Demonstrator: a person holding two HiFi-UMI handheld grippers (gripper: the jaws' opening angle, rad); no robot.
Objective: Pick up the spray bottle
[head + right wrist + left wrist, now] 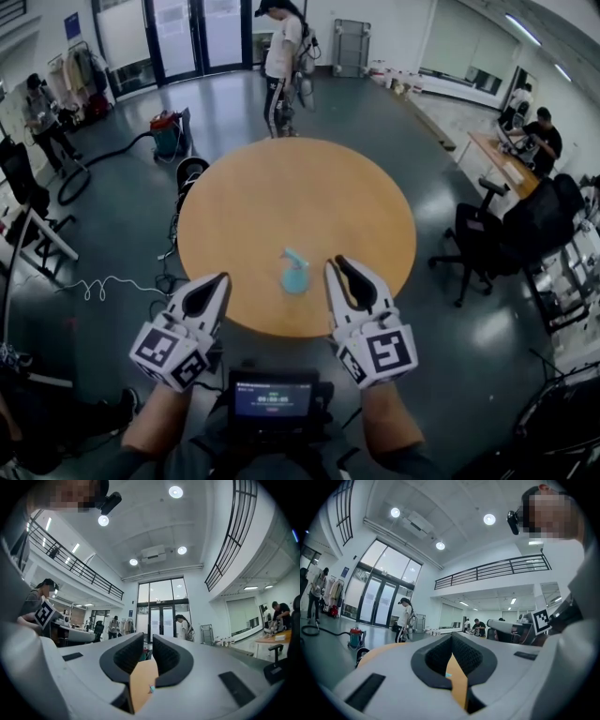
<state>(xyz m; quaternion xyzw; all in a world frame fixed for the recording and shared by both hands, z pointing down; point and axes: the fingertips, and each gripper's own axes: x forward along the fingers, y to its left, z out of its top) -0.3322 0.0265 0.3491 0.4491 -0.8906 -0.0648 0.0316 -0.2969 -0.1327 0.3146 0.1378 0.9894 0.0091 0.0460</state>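
Observation:
A small light-blue spray bottle [295, 272] stands upright on the round wooden table [281, 197], close to its near edge. My left gripper [222, 279] hangs at the table's near rim, left of the bottle, with its jaws closed together and nothing in them. My right gripper [336, 265] is just right of the bottle and apart from it, its jaws a narrow slit apart and empty. In the left gripper view the left gripper [451, 639] shows only a sliver of bottle [449, 674] and table [459, 686]. The right gripper [148, 641] view shows the bottle [151, 689] low on the table [140, 681].
A person [281, 56] stands beyond the table's far side. A vacuum cleaner [169, 133] with its hose and a white cable [103, 286] lie on the floor at left. A black office chair [483, 239] and a desk [502, 159] with a seated person are at right.

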